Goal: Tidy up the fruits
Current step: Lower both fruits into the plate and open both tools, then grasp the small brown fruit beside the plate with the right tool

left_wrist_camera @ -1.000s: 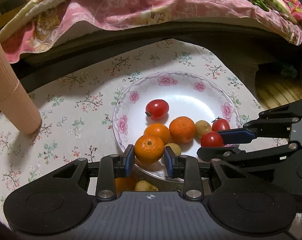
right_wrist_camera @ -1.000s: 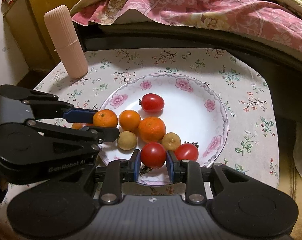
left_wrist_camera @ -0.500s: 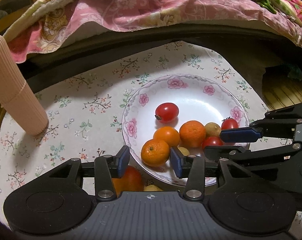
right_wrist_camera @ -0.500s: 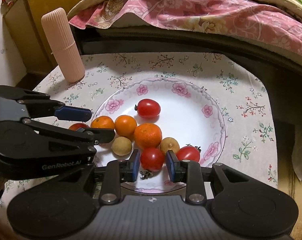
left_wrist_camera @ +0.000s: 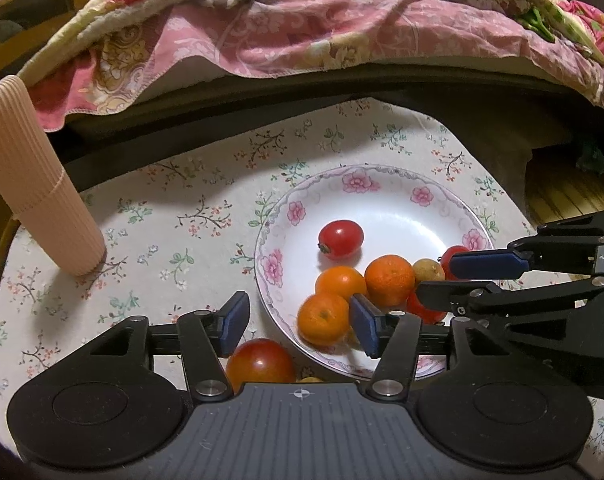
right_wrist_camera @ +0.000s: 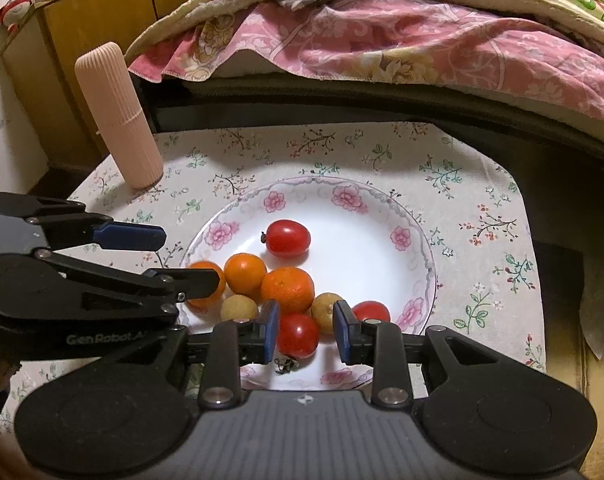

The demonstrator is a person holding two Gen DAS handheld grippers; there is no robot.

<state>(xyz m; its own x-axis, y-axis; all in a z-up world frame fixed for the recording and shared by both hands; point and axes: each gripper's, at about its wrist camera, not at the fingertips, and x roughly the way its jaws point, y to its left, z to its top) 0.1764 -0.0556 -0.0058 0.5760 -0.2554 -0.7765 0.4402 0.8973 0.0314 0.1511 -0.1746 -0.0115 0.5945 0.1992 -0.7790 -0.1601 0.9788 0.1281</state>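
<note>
A white floral plate (left_wrist_camera: 274, 260) (right_wrist_camera: 422, 240) holds three mandarins, red tomatoes and small yellowish fruits. My left gripper (left_wrist_camera: 300, 324) is open over the plate's near rim. A mandarin (left_wrist_camera: 324, 318) lies on the plate between its fingers, close to the right pad. My right gripper (right_wrist_camera: 306, 330) is open too, and a red tomato (right_wrist_camera: 298, 334) rests on the plate between its pads, against the left one. Each gripper shows in the other's view: the right gripper (left_wrist_camera: 438, 278) and the left gripper (right_wrist_camera: 186, 258). A larger tomato (left_wrist_camera: 260, 362) lies on the cloth outside the plate.
A floral tablecloth (left_wrist_camera: 174, 208) covers the small table. A tall pink ribbed cylinder (left_wrist_camera: 38, 184) (right_wrist_camera: 118, 116) stands at the far left. A bed with a pink quilt (left_wrist_camera: 302, 32) runs along the back, and a wooden cabinet (right_wrist_camera: 82, 20) stands at the left.
Both grippers opened. The left let go of the mandarin and the right let go of the tomato, both now lying on the plate. Both grippers drew back and up.
</note>
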